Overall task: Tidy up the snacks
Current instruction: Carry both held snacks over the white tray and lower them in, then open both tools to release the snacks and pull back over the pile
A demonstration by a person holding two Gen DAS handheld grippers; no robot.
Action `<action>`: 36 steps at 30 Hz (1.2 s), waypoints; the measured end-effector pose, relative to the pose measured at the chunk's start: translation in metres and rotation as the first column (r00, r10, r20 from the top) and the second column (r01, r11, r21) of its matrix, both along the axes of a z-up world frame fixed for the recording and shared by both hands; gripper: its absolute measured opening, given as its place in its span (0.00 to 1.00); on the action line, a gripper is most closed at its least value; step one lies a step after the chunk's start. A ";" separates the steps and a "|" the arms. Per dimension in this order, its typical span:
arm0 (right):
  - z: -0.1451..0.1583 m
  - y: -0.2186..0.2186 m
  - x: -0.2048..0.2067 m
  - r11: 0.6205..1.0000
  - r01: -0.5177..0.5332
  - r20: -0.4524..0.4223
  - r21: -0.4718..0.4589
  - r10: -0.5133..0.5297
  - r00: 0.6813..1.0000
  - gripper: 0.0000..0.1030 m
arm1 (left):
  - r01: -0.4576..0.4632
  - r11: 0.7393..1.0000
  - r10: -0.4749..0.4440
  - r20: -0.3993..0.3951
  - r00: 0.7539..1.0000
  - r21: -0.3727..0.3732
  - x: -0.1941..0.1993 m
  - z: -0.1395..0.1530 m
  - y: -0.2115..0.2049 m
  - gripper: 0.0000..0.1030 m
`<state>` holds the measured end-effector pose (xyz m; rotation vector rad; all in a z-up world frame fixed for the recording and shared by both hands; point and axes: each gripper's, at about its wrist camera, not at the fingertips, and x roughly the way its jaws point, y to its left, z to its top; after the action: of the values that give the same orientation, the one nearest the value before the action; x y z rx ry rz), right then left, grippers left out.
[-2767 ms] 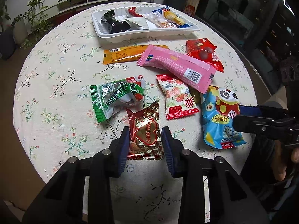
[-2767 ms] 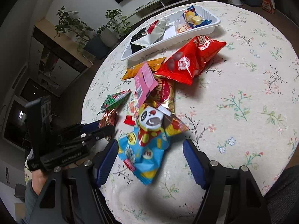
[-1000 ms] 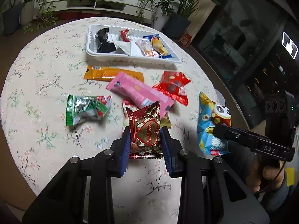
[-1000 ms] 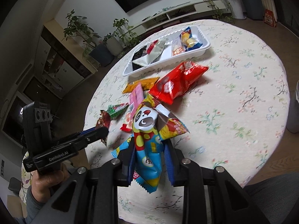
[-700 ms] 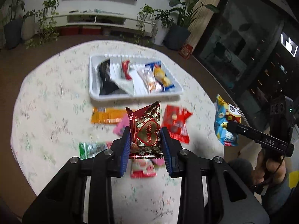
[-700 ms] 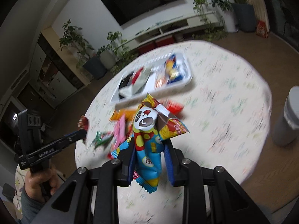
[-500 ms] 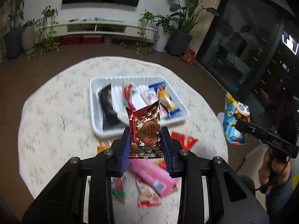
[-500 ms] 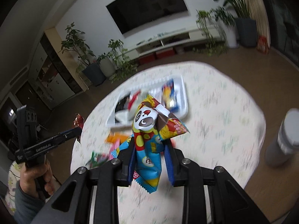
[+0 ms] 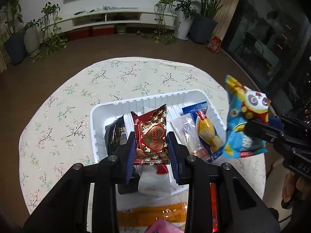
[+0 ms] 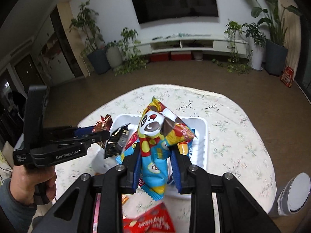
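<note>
My left gripper [image 9: 151, 145] is shut on a red and gold star-print packet with a heart [image 9: 152, 136], held in the air above the white tray [image 9: 99, 114]. My right gripper [image 10: 156, 156] is shut on a blue panda snack bag [image 10: 155, 145], also lifted over the tray [image 10: 202, 136]. In the left wrist view the panda bag [image 9: 243, 120] hangs at the tray's right end. Inside the tray lie a black packet [image 9: 112, 134], a clear wrapped snack [image 9: 186, 134] and a yellow one in blue wrap [image 9: 208, 132].
An orange bar [image 9: 151, 213], a pink packet [image 9: 161, 227] and a red bag [image 10: 149, 223] lie on the floral tablecloth [image 9: 58, 116] in front of the tray. A grey bottle [image 10: 291, 192] stands off the table's right edge. A hand [image 10: 29, 182] grips the left tool.
Both grippers rose off the table with their packets and travelled forward to hover over the white tray; the loose snacks now lie beneath and behind them.
</note>
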<state>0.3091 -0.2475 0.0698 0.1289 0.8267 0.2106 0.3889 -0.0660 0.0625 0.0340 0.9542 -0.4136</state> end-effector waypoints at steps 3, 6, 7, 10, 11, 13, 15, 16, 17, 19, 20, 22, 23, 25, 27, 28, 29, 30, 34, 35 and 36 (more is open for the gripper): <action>-0.017 0.002 0.019 1.000 -0.011 -0.044 -0.021 0.010 0.999 0.29 | -0.003 1.000 0.003 -0.023 1.000 0.012 0.011 -0.018 -0.008 0.28; -0.038 0.003 0.035 1.000 -0.014 -0.095 -0.022 0.012 0.995 0.29 | 0.004 1.000 -0.003 -0.042 0.999 0.031 0.015 -0.037 -0.014 0.28; -0.044 0.003 0.040 1.000 -0.014 -0.106 -0.019 0.012 0.994 0.29 | 0.000 0.999 0.001 -0.043 0.999 0.035 0.018 -0.042 -0.015 0.28; -0.057 0.008 0.045 0.999 -0.024 -0.121 -0.030 0.021 0.992 0.29 | -0.001 0.999 0.003 -0.053 0.999 0.036 0.022 -0.055 -0.018 0.28; -0.060 0.010 0.047 0.999 -0.029 -0.126 -0.035 0.024 0.992 0.29 | -0.001 0.999 0.003 -0.052 0.999 0.040 0.023 -0.059 -0.019 0.28; -0.068 0.015 0.052 0.998 -0.040 -0.143 -0.051 0.032 0.989 0.29 | 0.003 0.999 0.000 -0.049 0.999 0.045 0.024 -0.064 -0.020 0.28; -0.075 0.017 0.057 0.997 -0.046 -0.161 -0.057 0.036 0.986 0.29 | 0.009 0.998 -0.006 -0.043 0.999 0.057 0.025 -0.066 -0.021 0.28; -0.079 0.019 0.059 0.997 -0.049 -0.168 -0.064 0.037 0.985 0.29 | 0.012 0.998 -0.009 -0.040 0.999 0.061 0.024 -0.066 -0.023 0.28; -0.081 0.021 0.060 0.996 -0.052 -0.170 -0.073 0.039 0.985 0.29 | 0.012 0.998 -0.009 -0.037 0.999 0.065 0.025 -0.067 -0.023 0.28; -0.085 0.026 0.061 0.993 -0.057 -0.171 -0.102 0.039 0.985 0.29 | 0.014 0.997 -0.011 -0.035 0.999 0.074 0.025 -0.069 -0.024 0.28; -0.087 0.028 0.061 0.992 -0.061 -0.170 -0.115 0.041 0.985 0.29 | 0.014 0.997 -0.012 -0.031 0.999 0.074 0.025 -0.070 -0.025 0.28; -0.092 0.027 0.063 0.991 -0.061 -0.175 -0.117 0.040 0.984 0.29 | 0.015 0.997 -0.013 -0.024 1.000 0.078 0.026 -0.071 -0.027 0.28; -0.093 0.027 0.063 0.992 -0.061 -0.175 -0.114 0.040 0.984 0.30 | 0.018 0.997 -0.017 -0.020 1.000 0.079 0.026 -0.071 -0.028 0.28; -0.094 0.027 0.063 0.992 -0.059 -0.174 -0.113 0.039 0.984 0.30 | 0.018 0.997 -0.017 -0.016 1.000 0.080 0.027 -0.072 -0.029 0.28; -0.095 0.027 0.063 0.992 -0.058 -0.171 -0.113 0.038 0.985 0.31 | 0.015 0.997 -0.014 -0.012 1.000 0.080 0.027 -0.072 -0.030 0.29; -0.095 0.027 0.062 0.992 -0.058 -0.169 -0.113 0.038 0.985 0.31 | 0.016 0.997 -0.015 -0.010 1.000 0.079 0.026 -0.073 -0.030 0.29; -0.096 0.029 0.062 0.992 -0.059 -0.167 -0.114 0.039 0.985 0.31 | 0.018 0.997 -0.017 -0.008 1.000 0.078 0.026 -0.072 -0.029 0.29; -0.096 0.029 0.062 0.991 -0.062 -0.167 -0.116 0.042 0.985 0.31 | 0.016 0.997 -0.016 -0.004 1.000 0.080 0.024 -0.071 -0.028 0.29; -0.098 0.031 0.059 0.990 -0.063 -0.158 -0.129 0.042 0.987 0.39 | 0.004 0.997 -0.004 0.004 1.000 0.081 0.020 -0.068 -0.025 0.29; -0.098 0.031 0.059 0.990 -0.062 -0.157 -0.125 0.042 0.987 0.39 | 0.003 0.997 -0.003 0.005 1.000 0.081 0.020 -0.067 -0.025 0.29; -0.098 0.031 0.058 0.990 -0.062 -0.156 -0.125 0.042 0.987 0.39 | 0.002 0.997 -0.003 0.007 1.000 0.080 0.019 -0.067 -0.024 0.29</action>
<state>0.3673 -0.2166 -0.0284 0.0014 0.9952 0.1972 0.4077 -0.0903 -0.0044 0.1092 0.9630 -0.3771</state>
